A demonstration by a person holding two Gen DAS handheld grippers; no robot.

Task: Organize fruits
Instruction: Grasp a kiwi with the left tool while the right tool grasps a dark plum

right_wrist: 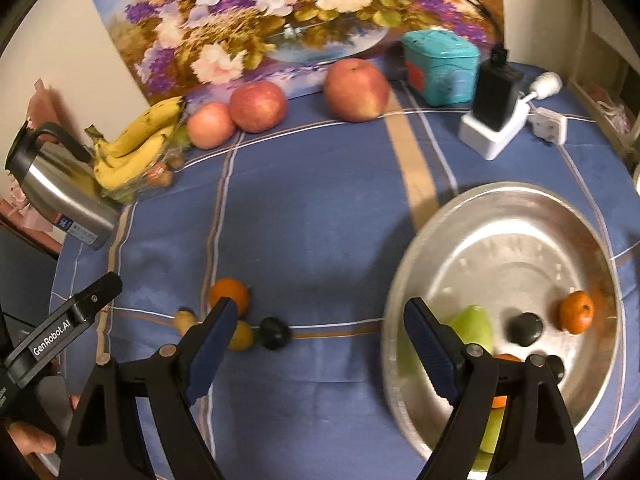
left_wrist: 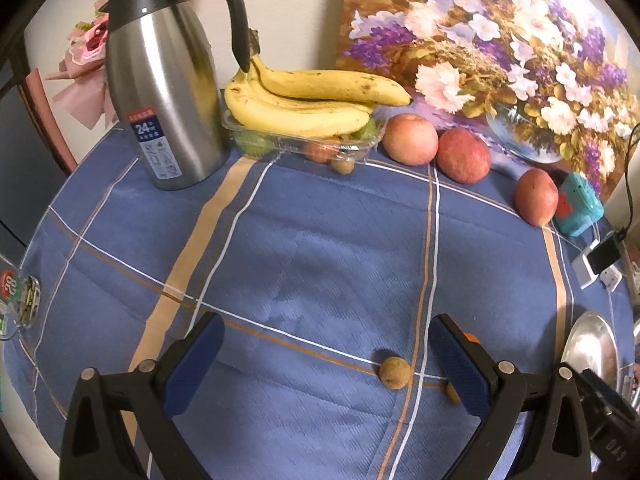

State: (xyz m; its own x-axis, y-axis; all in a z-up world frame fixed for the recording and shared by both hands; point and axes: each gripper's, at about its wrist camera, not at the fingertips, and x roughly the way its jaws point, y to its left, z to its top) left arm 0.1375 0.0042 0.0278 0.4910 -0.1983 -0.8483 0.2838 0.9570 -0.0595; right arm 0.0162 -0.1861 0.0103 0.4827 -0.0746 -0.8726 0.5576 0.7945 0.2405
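My left gripper (left_wrist: pixel 326 354) is open and empty above the blue cloth; a small brown fruit (left_wrist: pixel 394 372) lies between its fingers, nearer the right one. My right gripper (right_wrist: pixel 320 344) is open and empty, its right finger over the rim of the steel bowl (right_wrist: pixel 404 280). The bowl holds a green fruit (right_wrist: pixel 474 322), a tangerine (right_wrist: pixel 576 312) and dark plums (right_wrist: pixel 527 329). Loose on the cloth lie an orange (right_wrist: pixel 229 294), a yellow fruit (right_wrist: pixel 242 336), a dark plum (right_wrist: pixel 274 333) and a small brown fruit (right_wrist: pixel 184 320). Three apples (right_wrist: pixel 258 106) sit at the back.
A steel thermos jug (left_wrist: pixel 166 84) stands at the back left beside a clear tray with bananas (left_wrist: pixel 304 100). A flower painting (left_wrist: pixel 500 40) leans on the wall. A teal tin (right_wrist: pixel 440 66), a charger dock (right_wrist: pixel 494 116) and a plug (right_wrist: pixel 550 126) sit at the back right.
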